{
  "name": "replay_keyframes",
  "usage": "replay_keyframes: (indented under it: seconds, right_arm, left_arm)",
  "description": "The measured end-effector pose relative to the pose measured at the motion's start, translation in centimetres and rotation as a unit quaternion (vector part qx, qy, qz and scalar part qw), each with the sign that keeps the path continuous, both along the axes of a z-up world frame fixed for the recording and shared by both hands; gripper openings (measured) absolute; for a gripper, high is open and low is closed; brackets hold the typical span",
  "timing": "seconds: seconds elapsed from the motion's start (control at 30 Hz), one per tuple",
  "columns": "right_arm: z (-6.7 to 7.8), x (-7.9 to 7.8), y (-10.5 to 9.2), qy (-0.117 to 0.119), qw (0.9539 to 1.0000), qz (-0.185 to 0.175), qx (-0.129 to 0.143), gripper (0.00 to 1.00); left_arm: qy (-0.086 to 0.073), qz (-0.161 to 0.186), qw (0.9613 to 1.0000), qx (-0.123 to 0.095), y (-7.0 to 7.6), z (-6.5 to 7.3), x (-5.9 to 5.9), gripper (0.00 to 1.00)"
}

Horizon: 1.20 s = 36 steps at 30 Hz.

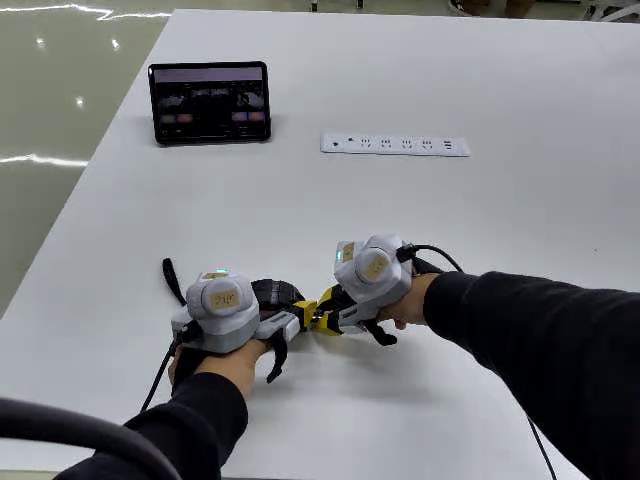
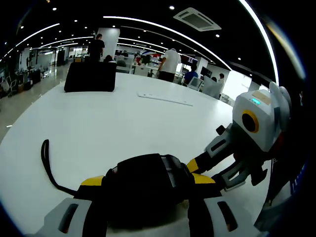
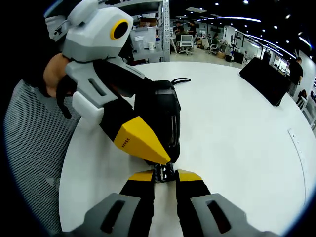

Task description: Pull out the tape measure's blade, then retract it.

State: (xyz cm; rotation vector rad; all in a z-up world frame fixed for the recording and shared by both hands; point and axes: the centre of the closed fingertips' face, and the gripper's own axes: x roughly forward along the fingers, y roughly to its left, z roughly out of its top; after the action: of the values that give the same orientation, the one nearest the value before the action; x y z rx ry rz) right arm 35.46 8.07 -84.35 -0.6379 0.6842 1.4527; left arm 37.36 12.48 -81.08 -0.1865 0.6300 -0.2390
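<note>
Head view: high at near edge, looking forward-down across table (image 1: pixel 420 70). Left gripper view: tabletop level, close behind tape measure (image 2: pixel 148 182), facing tablet (image 2: pixel 90 76) at far side. Right gripper view: equally low, close, facing sideways. All three share tape measure.

Black tape measure (image 2: pixel 148 182); white table (image 1: pixel 400 60); yellow-tipped right tongs (image 3: pixel 164 174).

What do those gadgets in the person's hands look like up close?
Both the left gripper and right gripper have rounded pale grey housings with a yellow disc, a small green light and black jaws tipped in yellow. A black cable trails from each. The sleeves are black.
</note>
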Motion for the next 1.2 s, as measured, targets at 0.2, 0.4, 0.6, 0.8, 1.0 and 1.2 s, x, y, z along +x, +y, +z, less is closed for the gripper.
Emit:
replay_keyframes:
  seconds: [0.2,0.4,0.6,0.8,1.0,1.2]
  right_arm:
    - [0.07,0.00,0.32,0.000,1.0000,0.000,0.002,0.12]
    - [0.04,0.04,0.61,-0.002,1.0000,0.005,0.002,0.12]
    - [0.06,-0.02,0.55,-0.003,1.0000,0.007,0.001,0.12]
    - [0.08,-0.05,0.49,-0.003,1.0000,0.007,0.000,0.12]
    - [0.10,-0.11,0.45,-0.004,1.0000,0.007,-0.001,0.12]
    - [0.10,-0.09,0.45,-0.009,0.9999,0.009,-0.003,0.12]
  left_arm:
    - [0.001,0.000,1.0000,-0.001,0.00,0.01,-0.03,0.62]
    - [0.001,0.000,1.0000,-0.002,-0.01,0.00,0.03,0.62]
    - [0.001,0.000,1.0000,-0.002,0.02,-0.01,0.06,0.62]
    - [0.000,0.000,1.0000,-0.002,0.03,-0.02,0.06,0.62]
    - [0.000,0.000,1.0000,-0.001,0.03,-0.04,0.05,0.62]
    - [0.000,0.000,1.0000,-0.001,0.05,-0.05,0.04,0.62]
